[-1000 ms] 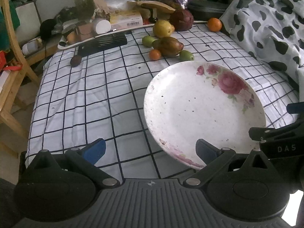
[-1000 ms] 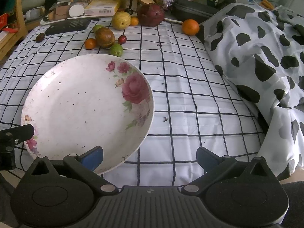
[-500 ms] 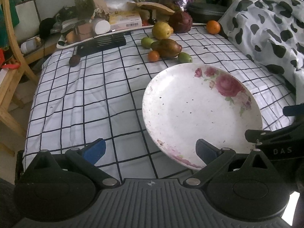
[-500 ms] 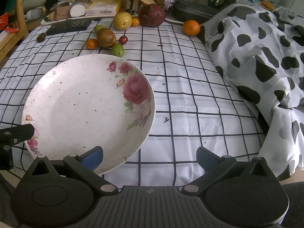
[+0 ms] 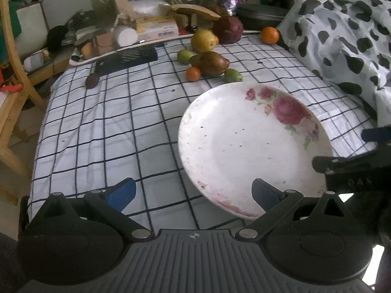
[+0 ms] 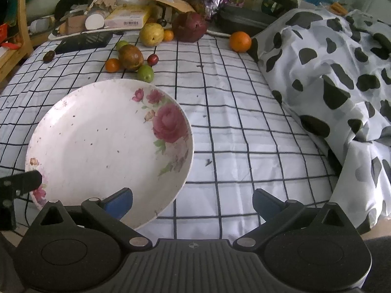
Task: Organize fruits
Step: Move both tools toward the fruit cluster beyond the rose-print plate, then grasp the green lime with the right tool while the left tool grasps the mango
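**Plate near, fruit far — both tools wide apart**

Count: one plate, white with pink roses, nothing on it. Fruit visible from the right wrist view: two green fruits, two small oranges, one brown-green mango, one small red fruit, one yellow pear, one dark red fruit, one large orange, and one dark small fruit off to the left.

Change since a second ago: in the left view the plate sits a little lower and more central, and the fruit cluster has drifted slightly leftward; nothing on the checked sheet has itself shifted. Both tools have kept the same spread.

Left hand-held gripper: jaws wide, holding nothing; its right blue pad overlaps the plate's near rim in view. Right hand-held gripper: jaws wide, holding nothing; its left pad overlaps the plate's near-right rim.

The plate lies nearest, between the two tools. The fruit cluster lies just beyond the plate's far rim, well apart from both tools. The large orange lies farthest right, beside the cow-print blanket.
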Tool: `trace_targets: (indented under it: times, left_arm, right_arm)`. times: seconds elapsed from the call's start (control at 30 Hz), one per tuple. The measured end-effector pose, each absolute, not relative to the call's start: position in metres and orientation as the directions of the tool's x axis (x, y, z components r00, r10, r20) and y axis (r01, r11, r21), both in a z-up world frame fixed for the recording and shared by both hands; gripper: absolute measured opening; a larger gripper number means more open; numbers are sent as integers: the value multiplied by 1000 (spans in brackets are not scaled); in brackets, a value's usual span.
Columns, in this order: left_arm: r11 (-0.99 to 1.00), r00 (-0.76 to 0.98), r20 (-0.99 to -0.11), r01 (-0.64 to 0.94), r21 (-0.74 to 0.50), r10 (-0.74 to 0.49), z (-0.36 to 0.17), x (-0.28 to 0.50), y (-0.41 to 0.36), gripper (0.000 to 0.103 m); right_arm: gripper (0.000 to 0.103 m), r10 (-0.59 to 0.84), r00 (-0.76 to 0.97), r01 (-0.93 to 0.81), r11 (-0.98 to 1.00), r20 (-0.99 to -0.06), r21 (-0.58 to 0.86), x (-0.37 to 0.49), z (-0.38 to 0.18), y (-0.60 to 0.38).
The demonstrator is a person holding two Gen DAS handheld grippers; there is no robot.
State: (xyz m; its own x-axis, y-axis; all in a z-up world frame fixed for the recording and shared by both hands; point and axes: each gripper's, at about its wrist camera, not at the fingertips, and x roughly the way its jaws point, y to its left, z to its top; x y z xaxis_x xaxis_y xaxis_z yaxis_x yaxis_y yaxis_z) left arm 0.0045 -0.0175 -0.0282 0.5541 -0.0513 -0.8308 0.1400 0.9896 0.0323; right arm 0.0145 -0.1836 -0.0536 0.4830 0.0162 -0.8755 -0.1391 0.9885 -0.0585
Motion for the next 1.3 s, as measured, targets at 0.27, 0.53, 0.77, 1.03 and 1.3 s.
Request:
trace_targets:
  times: [0.27,0.53,0.77,1.03,1.3]
  left_arm:
    - [984,578,-810,180,9,-98,-20,20,-13,103]
    - [977,613,-777,215,-9,-142,-13,56,-1,103]
    - [972,616,-761,221,-82,-204,-13,91,11,103]
    - [975,629,-756,215,-57,-183,-14,129,15,103]
    - [974,624,-758,217,-62,-187,-17,159,21,102]
  right_arm:
    - [103,15,535,-129,989,-845,-65,34,-50,-186]
    - [103,30,578,-116,992,-816,-46,71,-50,-192]
    - [103,80,575,-123,992,-814,10,108,-55,-195]
    - [103,168,565,-192,979,-808,70,143,-60,-187]
    - [101,305,534,-326,935,-788,141,170,-65,-164]
